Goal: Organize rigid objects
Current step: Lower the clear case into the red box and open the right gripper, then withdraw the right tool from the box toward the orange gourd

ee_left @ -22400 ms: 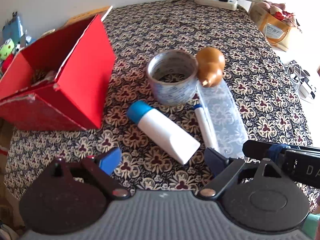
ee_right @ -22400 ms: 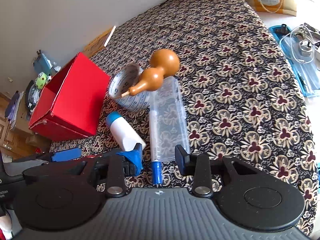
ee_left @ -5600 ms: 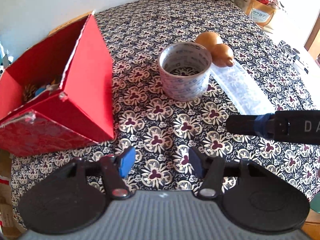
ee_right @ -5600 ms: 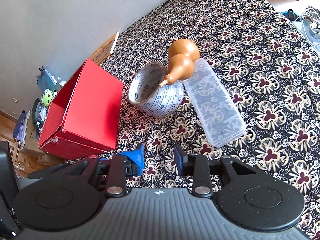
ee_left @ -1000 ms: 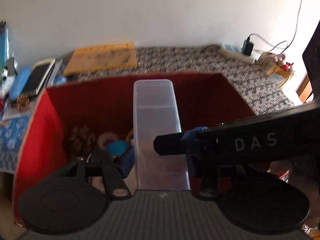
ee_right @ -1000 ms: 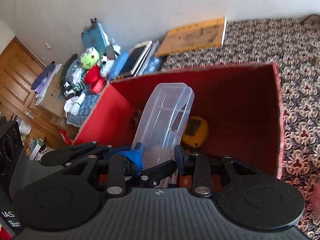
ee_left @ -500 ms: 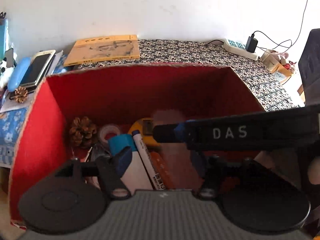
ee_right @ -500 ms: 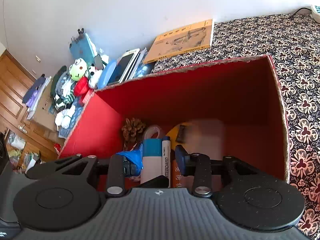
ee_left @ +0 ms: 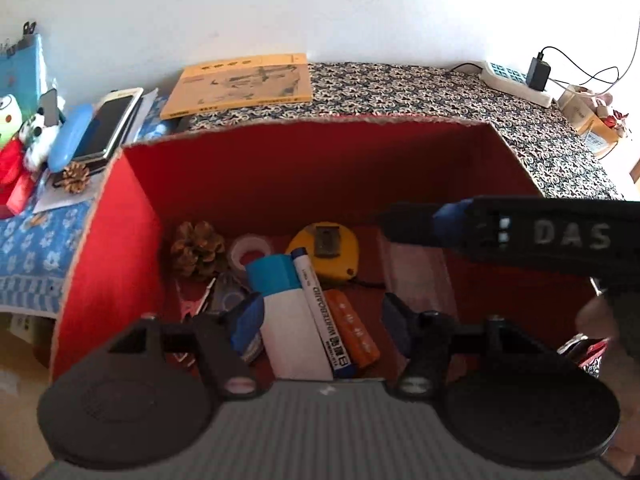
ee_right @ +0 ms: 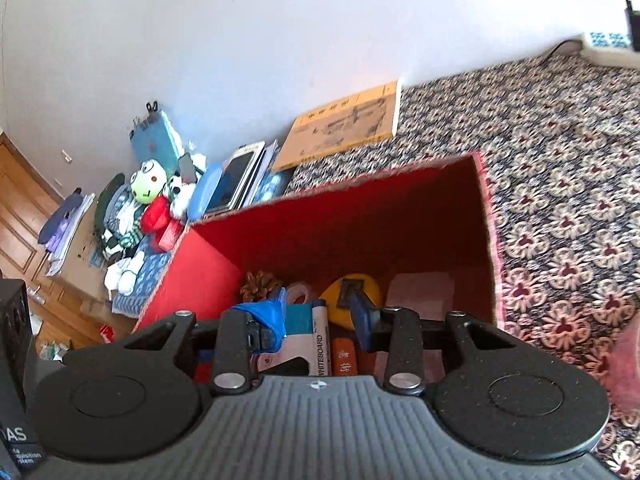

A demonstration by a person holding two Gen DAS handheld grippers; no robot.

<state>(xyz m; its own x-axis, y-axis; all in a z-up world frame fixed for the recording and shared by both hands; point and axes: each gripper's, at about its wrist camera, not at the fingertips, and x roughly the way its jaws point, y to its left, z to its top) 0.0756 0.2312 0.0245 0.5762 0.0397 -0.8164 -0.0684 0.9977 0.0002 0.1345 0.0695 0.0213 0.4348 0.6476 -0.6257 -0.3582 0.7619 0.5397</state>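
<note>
Left wrist view looks down into the red box [ee_left: 280, 172], which stands near the left edge of the cloth-covered bench [ee_left: 400, 88]. The clear plastic case [ee_left: 416, 268] lies on the box floor toward the right wall, beside the yellow tape measure [ee_left: 324, 248]. The whiteboard marker [ee_left: 320, 304], the white bottle with the blue cap [ee_left: 288, 312] and an orange item [ee_left: 352, 328] fill the middle. A pine cone [ee_left: 196, 248] and a small tape roll [ee_left: 250, 246] sit toward the far left corner.

The left tool [ee_left: 320, 320] has just been opening. Its jaws stand apart with nothing gripped between them, and the things seen in the gap lie below on the floor. The right tool [ee_right: 316, 314] has also just been opening and is likewise released and empty over the box. Its body crosses the right of the left view.

The step appears to be letting go of the case and pulling out. To do it well:

- Keep both tools released, so no pad catches the case's edge and tips it up.
- Lift up above the rim before moving sideways, because the cardboard wall is thin and a knock would probably shift the whole box.
- Move one tool away first, since the two are crowded together over the right half.
- Before leaving, check that the case lies flat and is not propped on the tape measure.
</note>
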